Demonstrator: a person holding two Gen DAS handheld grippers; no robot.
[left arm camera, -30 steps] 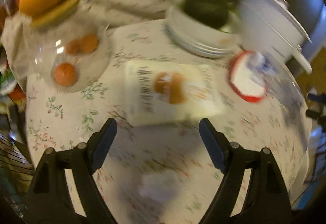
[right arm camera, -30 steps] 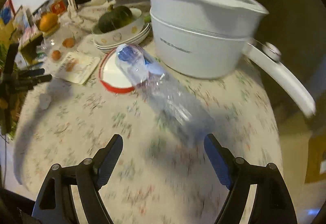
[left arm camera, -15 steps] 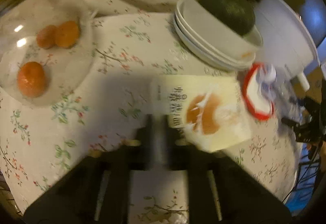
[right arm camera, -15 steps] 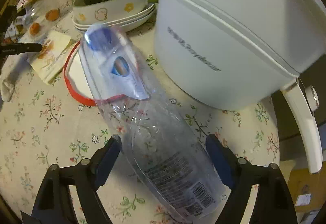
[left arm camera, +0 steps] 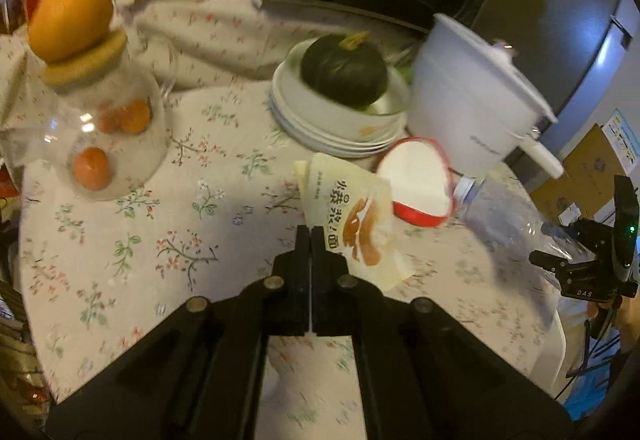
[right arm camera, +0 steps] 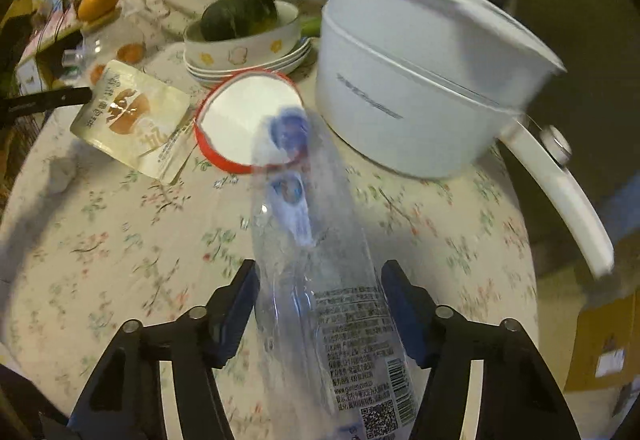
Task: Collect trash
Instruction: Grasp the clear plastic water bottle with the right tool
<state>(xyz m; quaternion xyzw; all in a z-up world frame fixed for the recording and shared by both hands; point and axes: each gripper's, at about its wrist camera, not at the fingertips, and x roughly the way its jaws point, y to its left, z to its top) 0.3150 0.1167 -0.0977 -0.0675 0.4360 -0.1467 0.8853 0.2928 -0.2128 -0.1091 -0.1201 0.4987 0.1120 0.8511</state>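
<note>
Two grippers work over the flowered worktop [left arm camera: 120, 240], and the white pot [right arm camera: 420, 80] serves as the landmark. Nearest the right wrist camera, the right gripper [right arm camera: 320, 308] has its jaws either side of a clear plastic bottle [right arm camera: 320, 280]; they have just been closing in, and the blue pads sit against its sides. The bottle lies with its blue cap pointing toward the pot's base. Nearest the left wrist camera, the left gripper [left arm camera: 310, 240] has its jaws brought fully together, pinching the near edge of a cream snack wrapper [left arm camera: 356, 224], which tilts up off the cloth, left of the pot. Between wrapper and pot lies a red-rimmed white lid [left arm camera: 416, 188], just in front of the pot. Further back, left of the pot, a dark green squash [left arm camera: 344, 68] sits in a bowl on stacked plates [left arm camera: 320, 128]. Well left of the pot stands a glass jar [left arm camera: 96, 136] with an orange [left arm camera: 68, 16] on top.
</note>
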